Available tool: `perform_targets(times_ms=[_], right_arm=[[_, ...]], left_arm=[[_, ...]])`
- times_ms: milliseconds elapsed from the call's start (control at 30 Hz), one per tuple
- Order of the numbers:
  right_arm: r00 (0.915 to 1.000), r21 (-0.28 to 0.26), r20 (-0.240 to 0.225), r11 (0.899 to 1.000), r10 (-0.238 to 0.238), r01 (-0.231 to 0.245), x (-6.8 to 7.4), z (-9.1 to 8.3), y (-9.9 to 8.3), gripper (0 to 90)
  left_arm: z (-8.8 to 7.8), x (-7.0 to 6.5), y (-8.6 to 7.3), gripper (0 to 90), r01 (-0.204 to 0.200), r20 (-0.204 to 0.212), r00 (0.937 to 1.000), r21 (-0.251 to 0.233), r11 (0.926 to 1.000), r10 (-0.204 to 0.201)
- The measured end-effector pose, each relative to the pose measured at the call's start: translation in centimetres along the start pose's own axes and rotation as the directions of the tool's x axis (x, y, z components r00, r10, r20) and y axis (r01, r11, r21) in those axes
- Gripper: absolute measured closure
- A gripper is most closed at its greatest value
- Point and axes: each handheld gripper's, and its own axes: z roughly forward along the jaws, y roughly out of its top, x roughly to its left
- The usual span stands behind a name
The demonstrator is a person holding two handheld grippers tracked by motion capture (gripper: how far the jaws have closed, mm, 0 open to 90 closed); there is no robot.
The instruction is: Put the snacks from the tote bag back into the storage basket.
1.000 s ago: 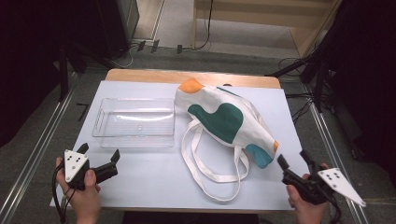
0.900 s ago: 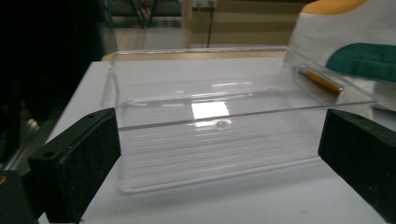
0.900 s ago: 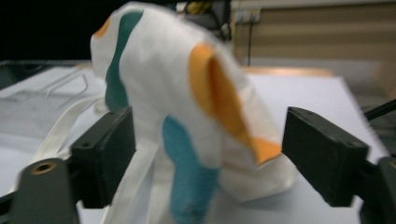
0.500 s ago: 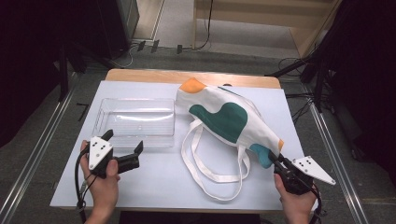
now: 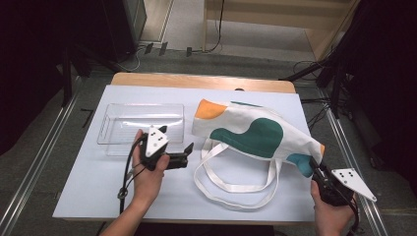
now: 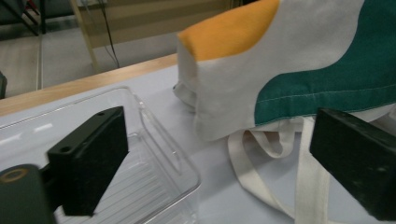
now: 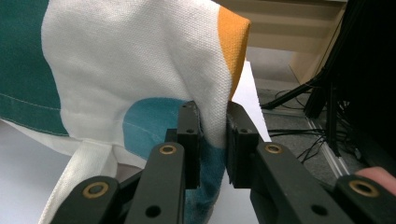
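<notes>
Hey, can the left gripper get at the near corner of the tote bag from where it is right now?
Probably yes. The left gripper is open, with bare table between it and the tote bag. The clear tray sits off to its side.

On the worktop [image 5: 88, 196], the tray [image 5: 140, 127] is placed at 9 o'clock of the bag [image 5: 255, 137]; the bag's handles [image 5: 236, 179] are spread toward 6 o'clock.
</notes>
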Motion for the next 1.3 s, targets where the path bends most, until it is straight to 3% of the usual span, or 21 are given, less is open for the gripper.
perform_targets(times_ms=[133,300,433,533,600,633,667,700,733,767,800,833,900,1033,1067,1100,1133,1233,1300], right_arm=[[1.0,-0.005,0.003,1.0,0.003,-0.003,-0.1,0.2,-0.1,79.8],[1.0,-0.004,-0.004,1.0,0.006,-0.006,-0.2,0.3,-0.3,79.7],[1.0,0.001,0.006,1.0,0.006,-0.006,-0.5,0.6,-0.4,79.7],[0.9999,0.005,0.007,1.0,0.008,-0.008,-0.7,0.7,-0.5,79.7],[0.9999,0.006,0.007,1.0,0.009,-0.009,-0.7,0.7,-0.5,79.8],[0.9999,0.008,0.009,1.0,0.012,-0.012,-0.7,0.7,-0.6,79.8],[0.9998,0.006,0.018,1.0,0.009,-0.009,-0.7,0.7,-0.6,80.3],[0.9998,0.003,0.015,1.0,0.016,-0.016,-0.7,0.8,-0.6,80.7],[0.9997,-0.001,0.004,1.0,0.023,-0.023,-0.8,0.8,-0.6,81.0],[0.9996,-0.002,-0.003,1.0,0.027,-0.027,-0.8,0.7,-0.6,81.2],[0.9996,-0.007,-0.006,1.0,0.026,-0.026,-0.8,0.7,-0.6,81.3],[0.9998,-0.011,-0.004,1.0,0.021,-0.021,-0.8,0.7,-0.5,81.4],[0.9998,-0.025,0.002,1.0,0.019,-0.019,-0.8,0.5,-0.4,81.7],[0.9996,-0.054,0.028,0.999,0.009,-0.007,-1.1,0.0,0.1,82.0],[0.9994,-0.067,0.033,0.998,0.011,-0.009,-1.4,-0.3,0.3,82.1],[0.999,-0.09,0.038,0.996,0.023,-0.02,-1.7,-0.7,0.6,82.2],[0.9988,-0.099,0.038,0.995,0.03,-0.026,-1.7,-0.8,0.7,82.2],[0.9987,-0.135,0.036,0.99,0.036,-0.031,-1.4,-1.6,1.4,82.3],[0.999,-0.169,0.042,0.986,0.013,-0.006,-1.1,-2.3,2.1,82.3]], left_arm=[[1.8,-0.9,0.3,7.4,-0.009,0.011,0.9999,0.029,0.9995,0.008],[3.5,-0.3,0.8,7.4,0.032,0.057,0.9977,0.055,0.998,-0.035],[5.0,0.0,1.8,10.3,0.055,0.071,0.9957,0.068,0.9961,-0.06],[5.6,-0.2,2.2,20.9,0.042,0.084,0.9954,0.066,0.9969,-0.048],[6.2,-0.4,2.3,36.0,0.04,0.097,0.9942,0.068,0.9969,-0.047],[6.5,-0.5,2.4,36.0,0.042,0.097,0.994,0.076,0.9962,-0.049],[6.7,-0.7,2.4,56.6,0.032,0.063,0.9973,0.082,0.9961,-0.037],[6.7,-0.7,2.4,65.8,0.043,0.07,0.9964,0.077,0.9961,-0.049],[6.5,-0.7,2.5,75.8,0.047,0.089,0.9945,0.077,0.9959,-0.054],[6.3,-0.6,2.5,84.3,0.046,0.136,0.9892,0.07,0.9965,-0.056],[6.3,-0.6,2.5,88.9,0.046,0.136,0.9892,0.07,0.9965,-0.056],[5.8,-0.9,2.6,89.6,0.02,0.193,0.9808,0.056,0.9982,-0.031],[4.8,-1.3,2.8,89.9,-0.013,0.2,0.9798,0.03,0.9995,0.007],[3.0,-0.8,3.1,90.0,-0.004,0.227,0.974,-0.016,0.9999,0.007],[2.4,-0.5,3.1,90.0,0.008,0.242,0.9703,-0.025,0.9997,-0.002],[1.1,0.0,3.2,90.0,0.017,0.276,0.9612,-0.052,0.9985,-0.002],[1.1,0.0,3.2,90.0,0.017,0.276,0.9612,-0.052,0.9985,-0.002],[-1.8,0.3,3.6,90.0,0.013,0.326,0.9451,-0.122,0.9925,0.027],[-3.4,0.7,3.6,90.0,0.027,0.345,0.9381,-0.169,0.9853,0.033]])
